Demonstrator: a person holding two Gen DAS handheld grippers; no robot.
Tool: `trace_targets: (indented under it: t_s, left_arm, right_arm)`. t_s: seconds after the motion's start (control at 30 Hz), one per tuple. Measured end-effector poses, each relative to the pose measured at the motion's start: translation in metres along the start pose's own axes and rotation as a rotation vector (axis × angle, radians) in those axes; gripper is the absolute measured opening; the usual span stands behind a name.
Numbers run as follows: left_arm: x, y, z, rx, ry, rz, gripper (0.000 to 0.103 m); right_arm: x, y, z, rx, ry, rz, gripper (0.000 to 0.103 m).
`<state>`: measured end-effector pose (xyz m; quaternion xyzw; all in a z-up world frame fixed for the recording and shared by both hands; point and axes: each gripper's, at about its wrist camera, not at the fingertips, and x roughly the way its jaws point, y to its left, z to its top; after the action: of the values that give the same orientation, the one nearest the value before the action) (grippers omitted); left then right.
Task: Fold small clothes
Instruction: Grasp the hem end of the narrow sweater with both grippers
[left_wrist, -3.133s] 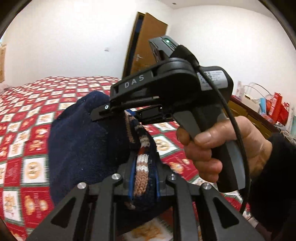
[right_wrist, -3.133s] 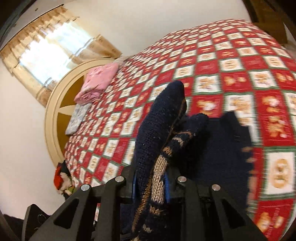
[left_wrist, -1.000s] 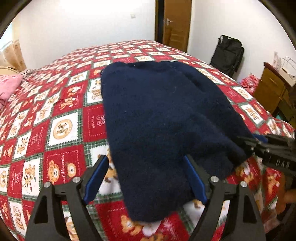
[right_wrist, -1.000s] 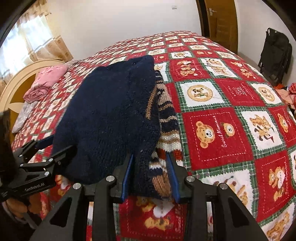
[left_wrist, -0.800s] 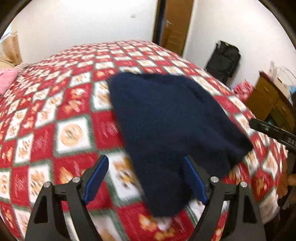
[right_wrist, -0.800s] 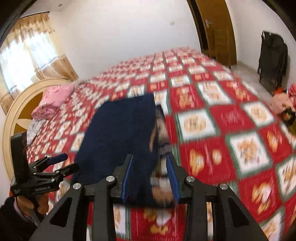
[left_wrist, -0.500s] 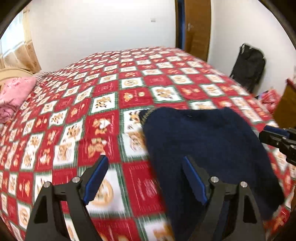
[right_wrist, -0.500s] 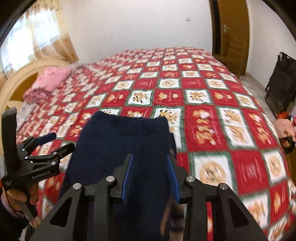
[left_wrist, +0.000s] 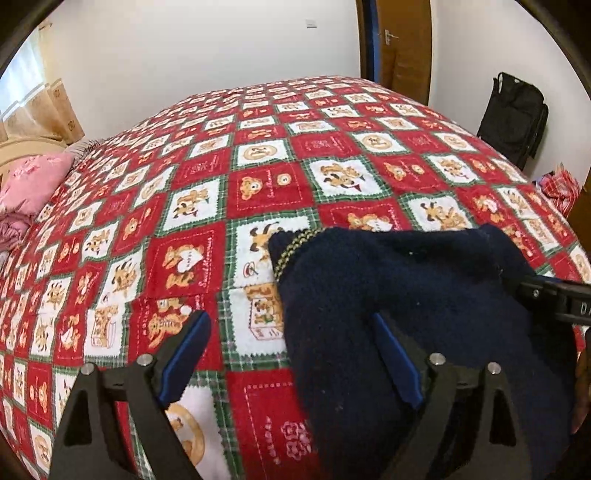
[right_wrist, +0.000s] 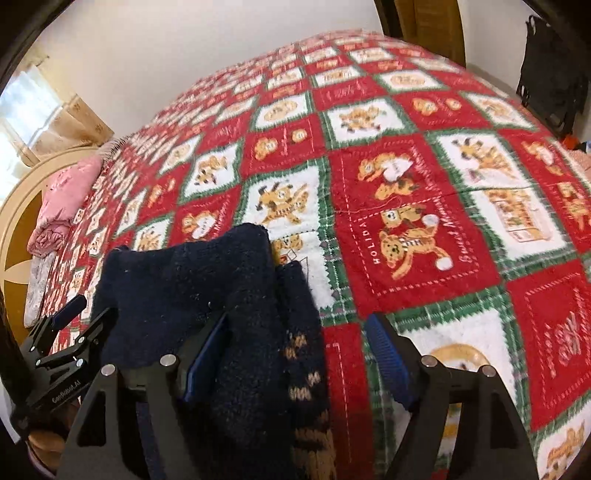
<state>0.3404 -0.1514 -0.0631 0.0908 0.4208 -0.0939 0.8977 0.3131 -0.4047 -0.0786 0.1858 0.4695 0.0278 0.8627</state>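
A folded navy sweater (left_wrist: 406, 295) lies on a red patchwork quilt (left_wrist: 258, 192), near its close edge. The left gripper (left_wrist: 291, 354) gapes empty over the sweater's left edge. The right gripper (right_wrist: 295, 354), jaws just widened, straddles its right edge without pinching. Beyond, the quilt lies bare.

Navy sweater (left_wrist: 406, 295) on quilted bed (left_wrist: 258, 155)

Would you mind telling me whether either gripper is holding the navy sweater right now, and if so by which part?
Nothing is held. The left gripper and right gripper both stand open; the right's jaws have just been opening, and the navy sweater lies loose on the bedspread.
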Motion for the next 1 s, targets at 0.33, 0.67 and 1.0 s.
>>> trace_targets:
  t_s: [0.33, 0.67, 1.0]
  left_arm:
    - [-0.052, -0.001, -0.020, 0.030, -0.025, -0.047, 0.091]
    - [-0.057, -0.030, -0.059, -0.031, 0.065, -0.224, 0.091]
    - [-0.019, -0.010, -0.075, -0.280, 0.174, -0.371, 0.103]
  right_arm:
    - [-0.088, 0.000, -0.048, -0.021, -0.146, 0.034, 0.077]
    - [-0.050, -0.007, -0.079, 0.013, -0.027, 0.073, 0.077]
    - [-0.041, -0.026, -0.096, 0.092, -0.047, 0.191, 0.083]
